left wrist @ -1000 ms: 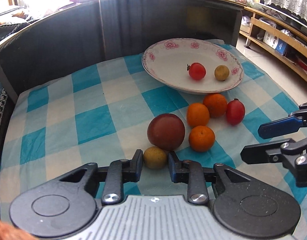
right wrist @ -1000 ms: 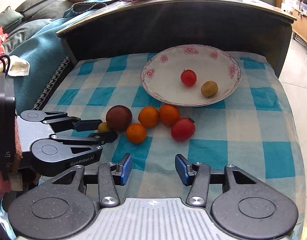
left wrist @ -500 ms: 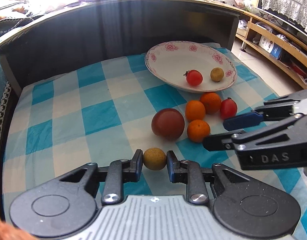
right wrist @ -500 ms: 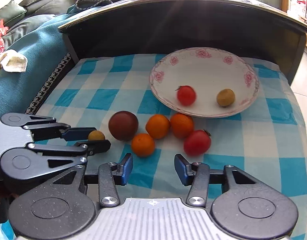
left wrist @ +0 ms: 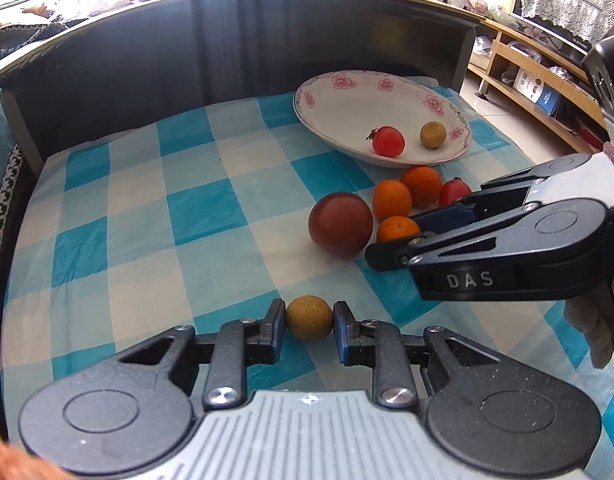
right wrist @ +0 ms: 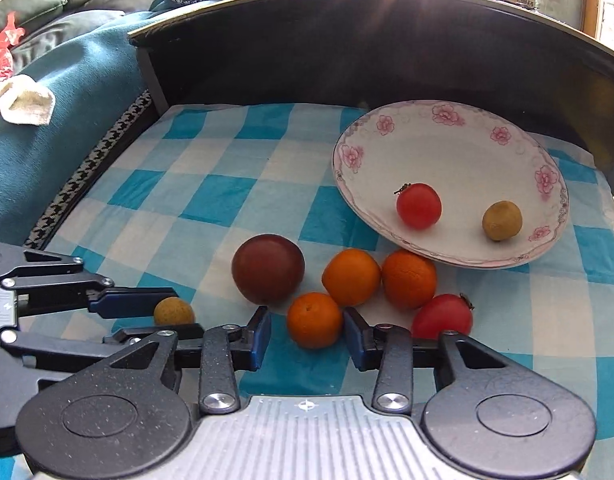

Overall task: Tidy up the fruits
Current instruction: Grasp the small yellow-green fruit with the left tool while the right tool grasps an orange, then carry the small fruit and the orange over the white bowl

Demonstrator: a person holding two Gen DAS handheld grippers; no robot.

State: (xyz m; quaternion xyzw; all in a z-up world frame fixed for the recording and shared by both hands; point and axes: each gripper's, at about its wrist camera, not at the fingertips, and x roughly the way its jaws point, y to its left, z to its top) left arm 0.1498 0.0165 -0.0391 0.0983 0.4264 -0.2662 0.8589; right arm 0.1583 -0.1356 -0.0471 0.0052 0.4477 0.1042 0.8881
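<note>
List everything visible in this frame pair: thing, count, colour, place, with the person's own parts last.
plate: 1, white, pink flowers, far right of cloth
tomato: 1, red, in plate
longan: 1, tan, in plate
oranges: 3, orange, on cloth before plate
tomato on cloth: 1, red
plum: 1, dark red, left of oranges
checked cloth: 1, blue-white
held longan: 1, tan
left gripper: shut on held longan
right gripper: closing around nearest orange

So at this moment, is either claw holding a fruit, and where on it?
The left claw grips the small tan fruit by its two sides. The right claw is closing around the small orange, pads not yet touching.
</note>
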